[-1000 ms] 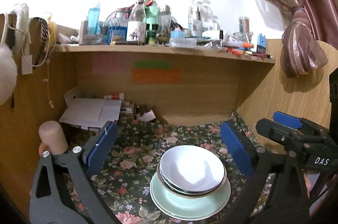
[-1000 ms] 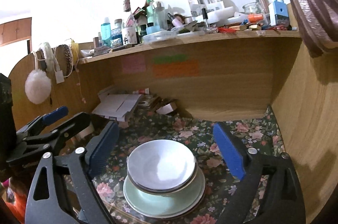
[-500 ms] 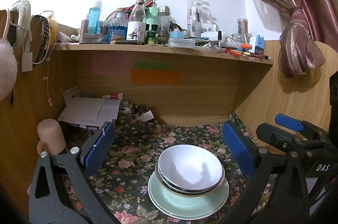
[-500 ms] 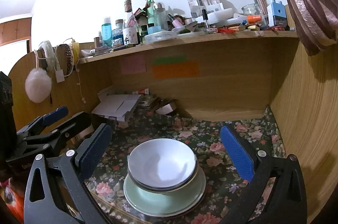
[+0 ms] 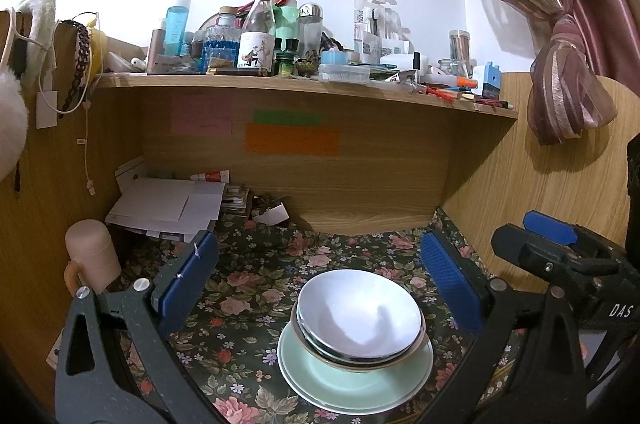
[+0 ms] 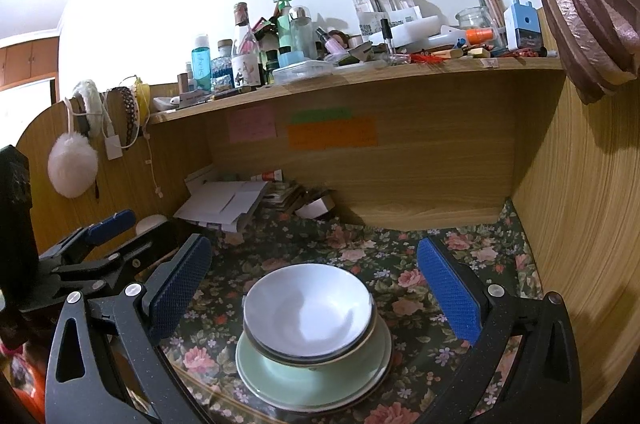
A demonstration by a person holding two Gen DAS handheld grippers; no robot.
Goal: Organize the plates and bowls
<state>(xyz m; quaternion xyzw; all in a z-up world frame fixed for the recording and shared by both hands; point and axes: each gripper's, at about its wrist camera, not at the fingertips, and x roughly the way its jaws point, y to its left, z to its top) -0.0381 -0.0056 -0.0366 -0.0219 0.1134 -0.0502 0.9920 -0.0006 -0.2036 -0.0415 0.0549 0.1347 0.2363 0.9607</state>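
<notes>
1. Low in the frame's centre, white bowls (image 5: pixel 360 316) sit nested on a green plate (image 5: pixel 356 380); stacking looks finished.
2. Left gripper (image 5: pixel 320 284) and right gripper (image 6: pixel 316 288) both gape wide, holding nothing.

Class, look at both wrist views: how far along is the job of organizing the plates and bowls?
Done: the white bowls sit nested on the pale green plates, one stack on the floral cloth. In hand: nothing; the left tongs and right tongs both stand open and empty. Left: apparently nothing, as no loose dishes show.
</notes>
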